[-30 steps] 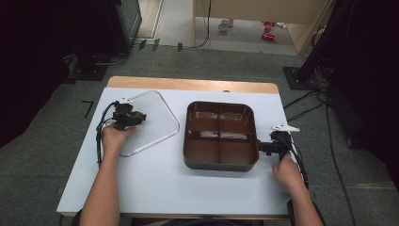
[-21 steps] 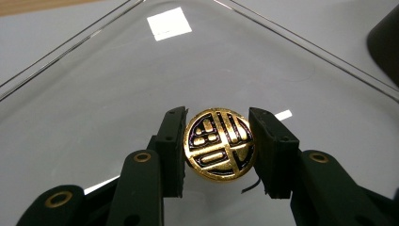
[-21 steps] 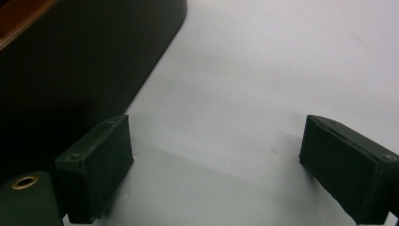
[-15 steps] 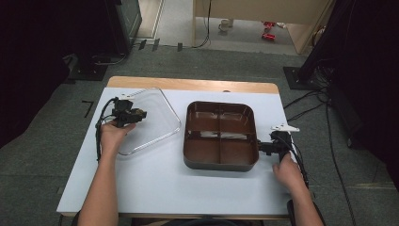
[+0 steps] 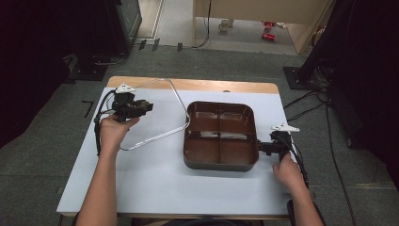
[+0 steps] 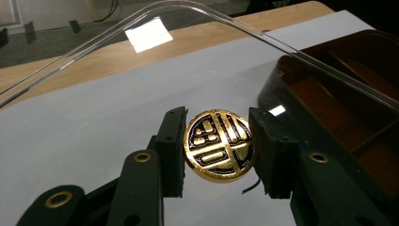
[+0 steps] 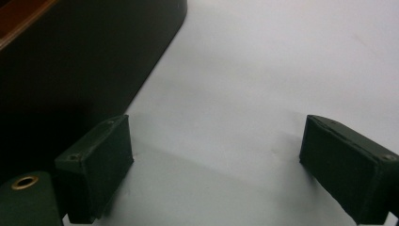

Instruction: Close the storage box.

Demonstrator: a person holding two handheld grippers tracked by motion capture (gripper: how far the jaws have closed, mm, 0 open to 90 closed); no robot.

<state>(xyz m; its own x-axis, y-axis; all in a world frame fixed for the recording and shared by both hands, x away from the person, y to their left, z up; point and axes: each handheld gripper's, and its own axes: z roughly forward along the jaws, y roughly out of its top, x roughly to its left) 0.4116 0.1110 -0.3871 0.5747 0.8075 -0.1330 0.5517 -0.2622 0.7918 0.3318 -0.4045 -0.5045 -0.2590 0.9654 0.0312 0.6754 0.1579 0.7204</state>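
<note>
A clear plastic lid (image 5: 155, 113) hangs tilted above the left half of the table, its right corner close to the brown compartment tray (image 5: 221, 165). My left gripper (image 5: 146, 107) is shut on the lid's round gold knob (image 6: 219, 145), a pad pressing each side. Through the lid I see the tray (image 6: 357, 94) at the right. My right gripper (image 5: 262, 147) rests low on the table against the tray's right side. In the right gripper view it (image 7: 216, 165) stands open with bare table between the jaws and the dark tray wall (image 7: 70, 70) at its left.
The white tabletop (image 5: 155, 188) has a wooden strip (image 5: 211, 85) along its far edge. Cables (image 5: 310, 110) trail over the grey floor to the right. Dark equipment stands at both back corners.
The left hand has lifted the clear lid off the table, tilting it and carrying it up and slightly toward the tray. The right hand and tray have stayed put.
</note>
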